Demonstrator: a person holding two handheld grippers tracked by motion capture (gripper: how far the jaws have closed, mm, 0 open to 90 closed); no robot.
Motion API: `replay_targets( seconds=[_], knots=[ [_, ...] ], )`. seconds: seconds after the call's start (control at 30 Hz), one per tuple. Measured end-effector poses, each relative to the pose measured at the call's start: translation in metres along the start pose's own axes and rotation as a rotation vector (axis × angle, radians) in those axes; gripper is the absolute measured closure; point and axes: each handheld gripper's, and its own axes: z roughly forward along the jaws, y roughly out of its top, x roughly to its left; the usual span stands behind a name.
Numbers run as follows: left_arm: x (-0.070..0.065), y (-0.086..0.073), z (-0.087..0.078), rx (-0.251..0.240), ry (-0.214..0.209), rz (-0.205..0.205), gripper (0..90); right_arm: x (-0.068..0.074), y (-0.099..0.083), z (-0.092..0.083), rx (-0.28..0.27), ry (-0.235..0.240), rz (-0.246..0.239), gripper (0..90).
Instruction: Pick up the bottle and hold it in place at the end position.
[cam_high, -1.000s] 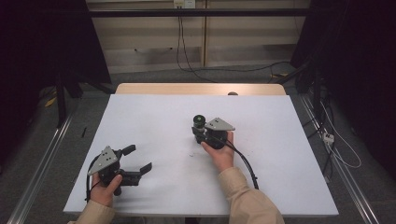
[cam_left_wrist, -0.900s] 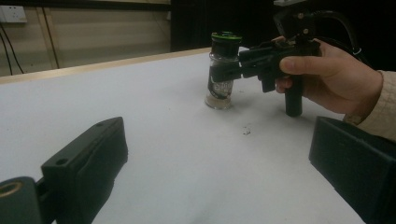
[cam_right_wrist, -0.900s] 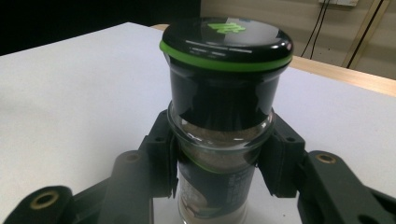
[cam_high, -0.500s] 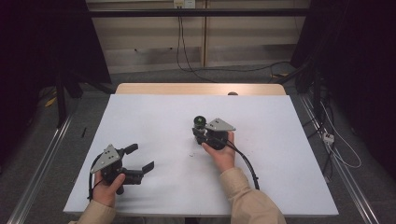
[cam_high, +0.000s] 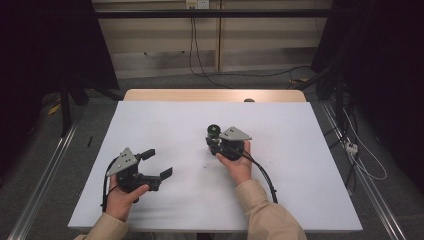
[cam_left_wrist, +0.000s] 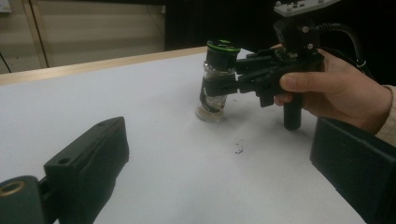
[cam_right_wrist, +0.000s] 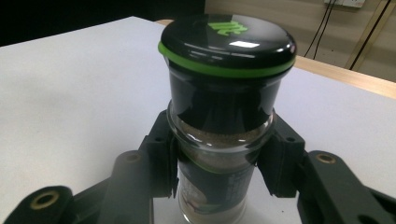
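Clearly the right hand-held gripper (cam_right_wrist: 219, 163) pinches the spice jar (cam_right_wrist: 224, 116) at its glass body, just under the black cap; jar stands upright mid-surface (cam_high: 300, 200). Prob light, stiff, smooth glass, so slippery and breakable w/ hard squeeze. Left hand-held gripper (cam_high: 159, 164) is spread, holding nothing.

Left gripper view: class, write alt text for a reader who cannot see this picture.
A right-hand tool clamps a small glass spice jar with a black, green-ringed lid, standing upright on a white table. A hand holds that tool from the right. In the foreground, the camera's own two black jaws stand wide apart, with nothing between them.
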Motion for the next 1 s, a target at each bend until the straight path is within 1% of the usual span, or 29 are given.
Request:
replay_targets(
  seconds=[0.17, 0.43, 0.5, 0.53, 0.63, 0.67, 0.73, 0.87, 1.0],
  knots=[
    [0.001, 0.002, 0.003, 0.016, -0.004, 0.010, 4.6, 0.000, 0.000, 0.000, -0.002, 0.000, 0.003, 53.3],
    [0.004, 0.009, 0.011, 0.028, 0.016, 0.015, 4.6, -0.001, 0.000, 0.001, -0.001, 0.002, 0.009, 53.3],
    [0.004, 0.010, 0.013, 0.036, 0.013, 0.007, 4.6, -0.001, -0.001, 0.001, -0.003, 0.003, 0.013, 53.4],
    [0.004, 0.010, 0.014, 0.042, 0.007, 0.013, 4.8, -0.001, -0.001, 0.001, -0.003, 0.003, 0.012, 53.4],
    [0.003, 0.011, 0.018, 0.049, 0.001, 0.007, 4.8, -0.001, -0.001, 0.001, -0.004, 0.001, 0.010, 53.4],
    [0.003, 0.011, 0.019, 0.055, -0.002, 0.014, 4.9, -0.001, -0.001, 0.001, -0.004, 0.003, 0.011, 53.4],
    [0.002, 0.012, 0.020, 0.059, -0.003, 0.015, 4.9, -0.002, -0.001, 0.001, -0.002, 0.005, 0.012, 53.3],
    [0.001, 0.014, 0.026, 0.070, -0.017, 0.018, 5.1, -0.002, 0.000, 0.001, -0.001, 0.005, 0.012, 53.3],
    [0.001, 0.017, 0.029, 0.083, -0.017, 0.024, 5.3, -0.002, 0.000, 0.001, 0.000, 0.006, 0.011, 53.4]
  ],
)
